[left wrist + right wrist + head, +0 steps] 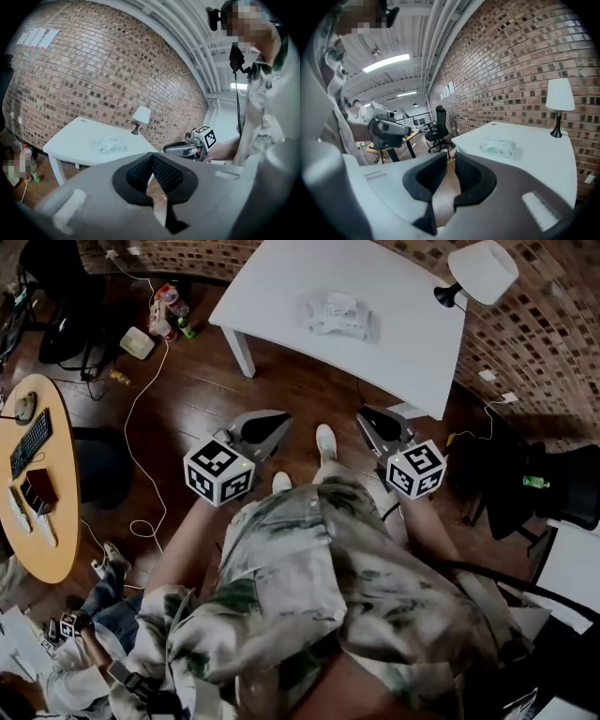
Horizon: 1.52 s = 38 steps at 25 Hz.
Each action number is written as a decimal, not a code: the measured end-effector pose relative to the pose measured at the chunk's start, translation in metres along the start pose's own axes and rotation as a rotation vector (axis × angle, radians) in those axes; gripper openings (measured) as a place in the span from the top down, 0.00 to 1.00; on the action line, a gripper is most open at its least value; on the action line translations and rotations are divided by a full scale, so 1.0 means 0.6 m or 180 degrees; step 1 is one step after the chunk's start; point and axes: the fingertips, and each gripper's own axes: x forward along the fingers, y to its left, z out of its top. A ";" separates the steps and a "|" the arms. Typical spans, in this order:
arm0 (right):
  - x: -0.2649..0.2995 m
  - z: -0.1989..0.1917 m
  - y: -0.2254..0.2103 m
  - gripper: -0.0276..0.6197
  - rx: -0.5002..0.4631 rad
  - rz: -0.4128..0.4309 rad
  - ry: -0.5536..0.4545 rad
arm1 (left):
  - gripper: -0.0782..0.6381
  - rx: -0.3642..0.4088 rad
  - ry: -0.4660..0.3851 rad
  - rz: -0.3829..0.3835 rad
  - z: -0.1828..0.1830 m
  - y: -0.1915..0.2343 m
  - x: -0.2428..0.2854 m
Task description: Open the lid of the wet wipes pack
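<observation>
The wet wipes pack point(339, 315) lies flat on the white table point(281, 282), lid closed as far as I can see. Both grippers hang over the wooden floor, short of the table's near edge. My left gripper point(267, 423) is shut, tips touching, with nothing in it. My right gripper point(373, 418) shows a narrow gap between its fingers, also with nothing held. In the left gripper view the pack point(110, 144) is far ahead past the left gripper point(151, 157). In the right gripper view the pack point(498, 147) lies beyond the right gripper point(449, 157).
A white lamp point(483, 273) stands at the table's right corner. A round wooden desk point(37, 484) with a keyboard is at left; cables point(136, 418) and bottles point(169, 310) lie on the floor. A black chair point(548, 484) is at right, a seated person point(84, 643) at lower left.
</observation>
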 end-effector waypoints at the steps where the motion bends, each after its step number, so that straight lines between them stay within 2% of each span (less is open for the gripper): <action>1: -0.020 -0.006 0.021 0.87 -0.0025 0.0002 0.0028 | 0.89 0.0032 -0.0012 -0.0051 -0.002 -0.018 -0.003; 5: -0.087 -0.025 0.078 0.88 -0.0199 0.0020 0.0130 | 0.89 0.0093 -0.0051 -0.0114 -0.014 -0.071 -0.021; 9: -0.148 -0.043 0.117 0.88 -0.0301 0.0015 0.0144 | 0.89 -0.0062 -0.0150 -0.0049 -0.032 -0.106 -0.056; 15: -0.268 -0.088 0.170 0.89 -0.0488 0.0089 0.0082 | 0.89 0.0076 -0.0065 0.0043 -0.076 -0.198 -0.051; 20: -0.417 -0.173 0.206 0.89 -0.0643 0.0205 0.0051 | 0.89 0.0172 -0.0155 0.0138 -0.110 -0.345 -0.027; 26: -0.553 -0.270 0.274 0.90 -0.0735 0.0427 0.0092 | 0.89 0.0152 -0.0020 0.0303 -0.197 -0.535 -0.066; 31: -0.621 -0.296 0.310 0.92 -0.0657 0.0519 -0.0013 | 0.89 0.0394 0.0217 0.0299 -0.223 -0.658 -0.090; 34: -0.649 -0.312 0.325 0.92 -0.0662 0.0531 -0.0048 | 0.89 0.0563 0.0226 0.0264 -0.228 -0.709 -0.089; 38: -0.668 -0.321 0.370 0.93 -0.0698 0.0561 -0.0079 | 0.89 0.0603 0.0171 0.0205 -0.241 -0.754 -0.111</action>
